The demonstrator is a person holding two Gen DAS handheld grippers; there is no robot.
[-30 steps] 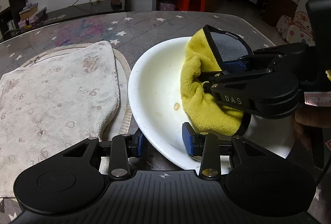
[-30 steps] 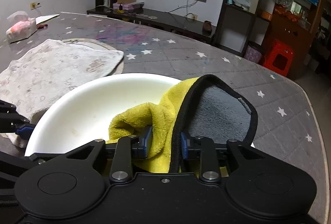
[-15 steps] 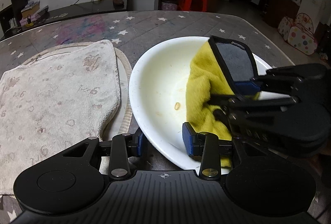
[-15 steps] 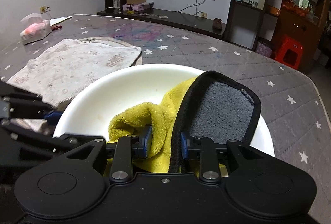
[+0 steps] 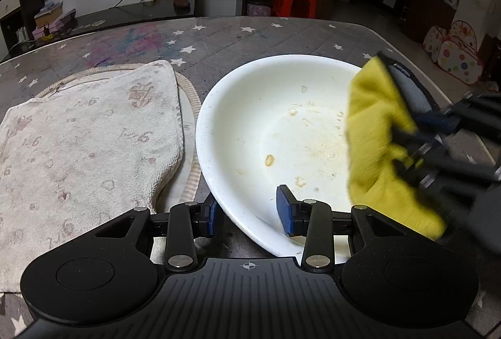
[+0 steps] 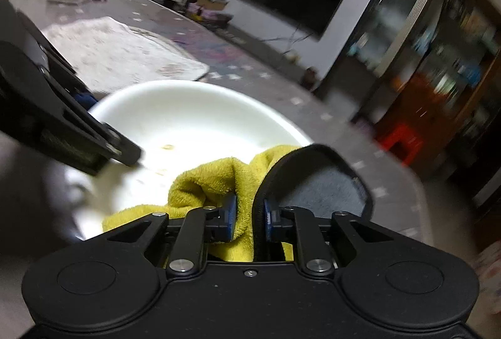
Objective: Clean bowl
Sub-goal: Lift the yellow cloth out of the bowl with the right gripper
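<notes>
The white bowl [image 5: 250, 126] is seated near the table's [image 5: 219, 38] right edge, beside a stained towel [image 5: 84, 132]. Its near rim is straddled by the left gripper [image 5: 250, 210], jaws spread. A yellow cloth [image 6: 219, 179] is clamped in the right gripper [image 6: 249, 218], over the bowl's right side.

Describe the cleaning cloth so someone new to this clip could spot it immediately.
Find the grey star-patterned table, then the big white bowl on it. The cloth hangs over the bowl's right side, pinched in the right gripper. It is bright yellow with a grey, black-edged back, unlike the pale stained towel lying flat left of the bowl.
</notes>
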